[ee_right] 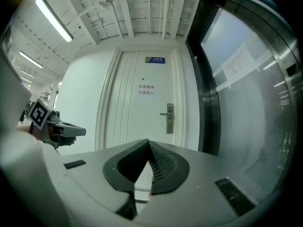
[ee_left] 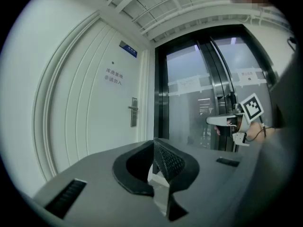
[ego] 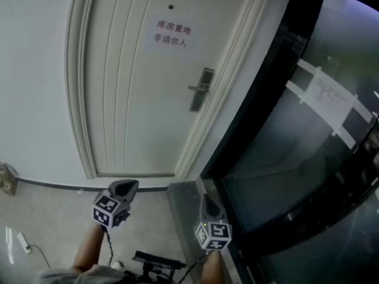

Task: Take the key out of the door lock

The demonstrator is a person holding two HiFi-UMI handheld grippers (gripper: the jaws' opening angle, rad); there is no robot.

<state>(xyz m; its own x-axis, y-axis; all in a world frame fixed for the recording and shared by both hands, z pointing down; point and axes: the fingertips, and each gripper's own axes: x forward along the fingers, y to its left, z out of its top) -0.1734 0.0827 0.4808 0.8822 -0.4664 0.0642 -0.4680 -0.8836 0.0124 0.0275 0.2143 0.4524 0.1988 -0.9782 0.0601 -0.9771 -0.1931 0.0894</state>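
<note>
White door [ego: 130,99] is standing well ahead; the key at its lock [ego: 200,90] is too small to see. I am holding left gripper [ee_left: 154,144] and right gripper [ee_right: 148,143] clenched, empty, and judging the key light, stiff, slick: pinch its flat head.

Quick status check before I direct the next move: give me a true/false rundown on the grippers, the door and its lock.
1. The left gripper and right gripper both have their jaws together, holding nothing. True.
2. The right gripper touches the door lock. False: it is held apart from it, well short of the door.
3. The door stands open. False: it is shut.
4. A sign is on the door, above the door lock. True.
</note>
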